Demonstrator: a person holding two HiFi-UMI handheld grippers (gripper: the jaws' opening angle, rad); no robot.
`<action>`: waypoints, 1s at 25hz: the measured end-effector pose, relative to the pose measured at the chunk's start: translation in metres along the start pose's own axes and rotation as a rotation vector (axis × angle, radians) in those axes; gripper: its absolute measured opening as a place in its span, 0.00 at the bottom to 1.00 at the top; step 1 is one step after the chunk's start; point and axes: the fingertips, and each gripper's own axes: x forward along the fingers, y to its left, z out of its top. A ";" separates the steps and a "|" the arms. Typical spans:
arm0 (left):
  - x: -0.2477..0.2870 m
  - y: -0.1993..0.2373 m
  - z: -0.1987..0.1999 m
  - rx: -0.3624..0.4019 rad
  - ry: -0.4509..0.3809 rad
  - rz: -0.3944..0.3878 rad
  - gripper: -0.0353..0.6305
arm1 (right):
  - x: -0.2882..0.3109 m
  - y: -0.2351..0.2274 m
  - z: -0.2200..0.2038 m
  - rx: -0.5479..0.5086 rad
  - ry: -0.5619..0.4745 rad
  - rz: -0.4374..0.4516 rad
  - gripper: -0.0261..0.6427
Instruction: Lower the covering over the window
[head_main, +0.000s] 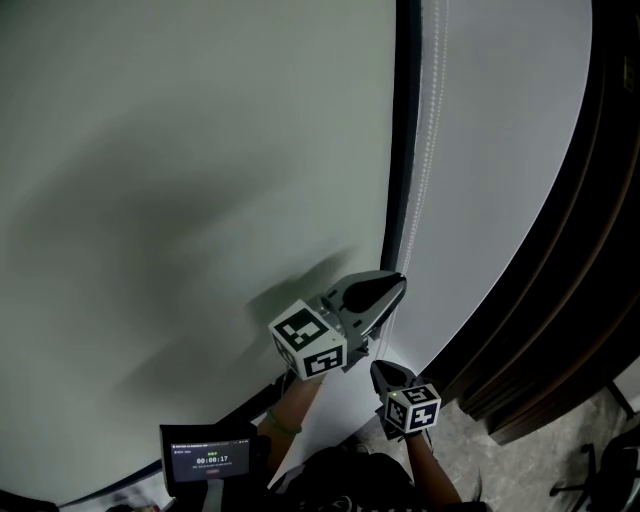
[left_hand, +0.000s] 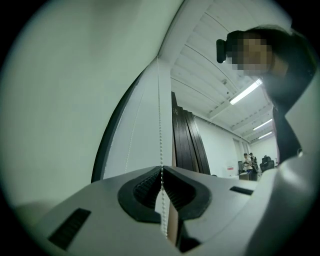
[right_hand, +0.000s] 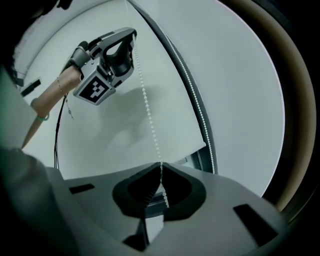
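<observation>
A white roller blind covers the window, with a dark frame post beside it. A white bead chain hangs along that post. My left gripper is the higher one and is shut on one strand of the chain, which runs straight up from its closed tips. Lower down, my right gripper is shut on the same strand. The right gripper view shows the left gripper above, the other strand hanging free, and the blind's bottom edge.
A second white blind panel is right of the post, then dark curved slats. A small screen with a timer sits at the bottom left. A chair stands on the floor at the bottom right. People stand far off.
</observation>
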 end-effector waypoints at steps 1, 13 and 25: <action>0.000 0.001 -0.001 -0.008 0.002 0.002 0.07 | 0.000 0.000 0.000 0.003 0.003 0.003 0.07; -0.024 0.036 -0.082 0.057 0.291 0.155 0.06 | -0.041 -0.006 0.057 0.079 -0.122 0.063 0.07; -0.129 -0.026 -0.351 -0.312 0.899 0.162 0.06 | -0.093 0.062 0.281 -0.247 -0.457 0.220 0.23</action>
